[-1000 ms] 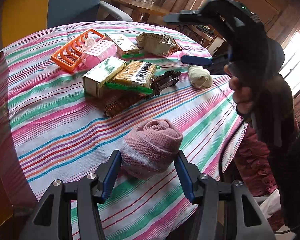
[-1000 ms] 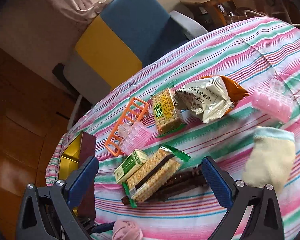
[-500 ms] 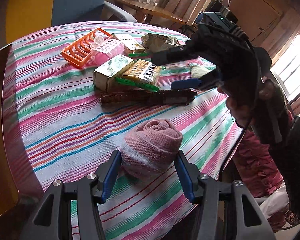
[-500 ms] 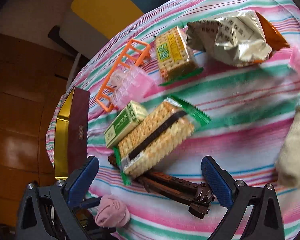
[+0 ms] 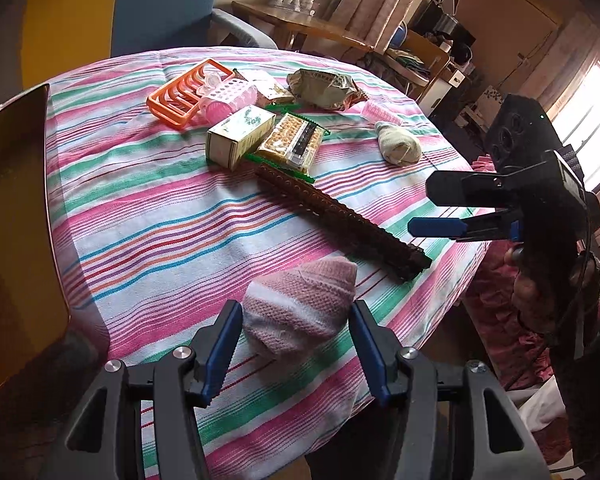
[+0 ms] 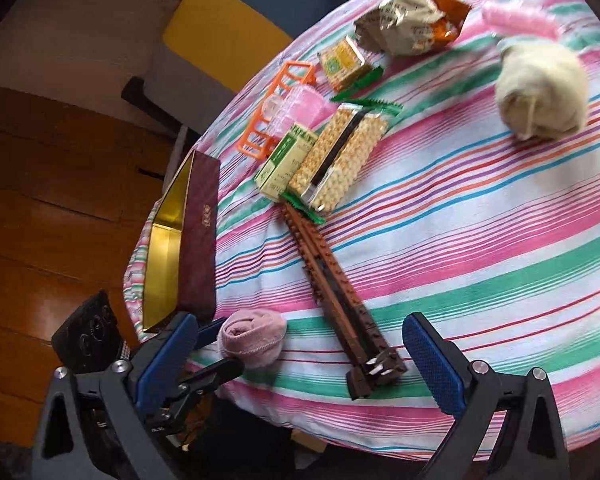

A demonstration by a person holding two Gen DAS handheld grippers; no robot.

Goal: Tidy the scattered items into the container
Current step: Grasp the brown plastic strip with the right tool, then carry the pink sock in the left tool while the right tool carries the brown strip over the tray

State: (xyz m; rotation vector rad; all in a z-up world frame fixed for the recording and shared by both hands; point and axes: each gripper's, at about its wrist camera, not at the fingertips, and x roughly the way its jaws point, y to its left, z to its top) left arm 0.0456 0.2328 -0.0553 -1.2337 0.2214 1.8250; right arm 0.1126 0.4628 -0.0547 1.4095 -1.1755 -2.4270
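Left claw (image 5: 296,350), nearest the lens in the left wrist view: its two blue pads press against either side of a rolled pink sock (image 5: 300,312), which rests low over the near edge of the surface (image 5: 148,216), a round top under a striped cloth of pink, green and white. Right claw (image 6: 300,364), foreground of the right wrist view: jaws spread wide, holding nothing, poised over the near end of a long brown brick-built bar (image 6: 332,292); whether either pad touches the bar cannot be told. In the left wrist view the same right claw appears at the right edge with a hand (image 5: 540,280) gripping its handle.

The bar lies diagonally on the cloth, its far end tucked under a cracker packet (image 6: 340,156) with green crimped ends. Touching the packet's left side is a green-and-white carton (image 6: 286,164).

At the left edge of the surface stands the container (image 6: 196,232), a dark maroon box with a gold lining, open and with nothing visible inside.

Further back: an orange plastic rack (image 5: 184,92) with a pink hair roller (image 5: 228,100) lying on it; a second cracker packet (image 6: 342,62); a crumpled snack bag (image 6: 408,26). To the right, apart from the group, sits a cream sock ball (image 6: 540,88), and beyond it another pink roller (image 6: 516,18), blurred.

Beyond the surface: a blue and yellow chair (image 5: 160,8).
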